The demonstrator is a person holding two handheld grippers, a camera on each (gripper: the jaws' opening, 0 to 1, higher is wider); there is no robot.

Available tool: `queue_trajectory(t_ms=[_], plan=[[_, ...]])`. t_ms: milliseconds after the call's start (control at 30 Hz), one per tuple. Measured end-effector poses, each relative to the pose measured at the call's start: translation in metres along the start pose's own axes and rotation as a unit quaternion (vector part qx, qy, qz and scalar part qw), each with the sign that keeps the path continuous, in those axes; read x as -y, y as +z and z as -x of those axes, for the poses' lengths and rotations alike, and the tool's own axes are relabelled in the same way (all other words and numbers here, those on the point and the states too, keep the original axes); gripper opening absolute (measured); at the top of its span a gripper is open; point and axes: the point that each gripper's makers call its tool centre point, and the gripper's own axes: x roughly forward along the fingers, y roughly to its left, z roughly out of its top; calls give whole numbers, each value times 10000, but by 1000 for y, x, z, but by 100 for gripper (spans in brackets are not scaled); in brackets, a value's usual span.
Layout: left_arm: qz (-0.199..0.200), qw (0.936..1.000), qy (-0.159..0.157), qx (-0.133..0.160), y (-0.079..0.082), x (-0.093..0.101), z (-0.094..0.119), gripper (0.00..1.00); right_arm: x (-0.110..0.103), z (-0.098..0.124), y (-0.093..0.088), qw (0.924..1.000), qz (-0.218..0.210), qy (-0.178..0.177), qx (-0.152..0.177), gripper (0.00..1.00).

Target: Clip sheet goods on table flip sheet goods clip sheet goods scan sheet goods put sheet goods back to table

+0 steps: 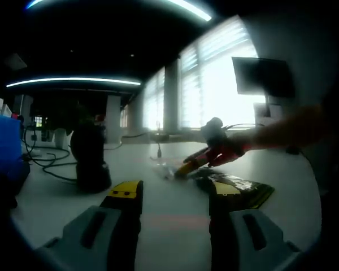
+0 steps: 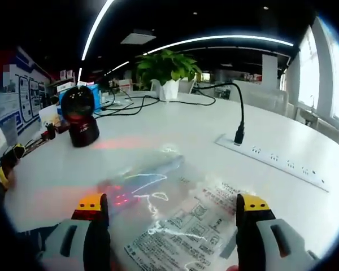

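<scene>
Two grippers are up over the white table (image 2: 282,113), and I read this as the very first step, the clip not yet made. My right gripper (image 2: 172,212) has its jaws spread wide, released, holding nothing; between and just beyond them lies the sheet goods (image 2: 186,220), a clear plastic packet with printed text, flat on the table near the edge closest to me. My left gripper (image 1: 174,195) is likewise parted and holds nothing, well apart from the packet. In the left gripper view I see my right gripper (image 1: 212,153) low over the dark packet (image 1: 240,189).

The black scanner (image 2: 81,116) stands further back toward the left edge, casting a red glow on the table. A power strip (image 2: 271,158) runs along the right side, a potted plant (image 2: 168,70) beyond.

Next, I judge, the right jaws must drop onto the packet's near edge and close; thin, slippery film may slide rather than lift.
</scene>
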Motion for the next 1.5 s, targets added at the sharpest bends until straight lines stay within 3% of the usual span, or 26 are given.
queue_trajectory(t_ms=[433, 567, 733, 1133, 1500], plan=[[-1, 10000, 11, 1, 0, -1, 0, 40, -5, 2, 0, 10000, 26, -33, -9, 89], [1, 10000, 11, 3, 0, 0, 0, 40, -4, 4, 5, 9997, -216, -83, 84, 89], [-2, 10000, 6, 7, 0, 0, 0, 40, -6, 10, 13, 9998, -66, -97, 175, 89], [-3, 10000, 5, 17, 1, -1, 0, 40, -17, 48, 52, 9972, -32, -49, 739, 87], [-5, 10000, 32, 25, 1, -1, 0, 40, -39, 105, 79, 9927, 220, -35, 1186, 85]])
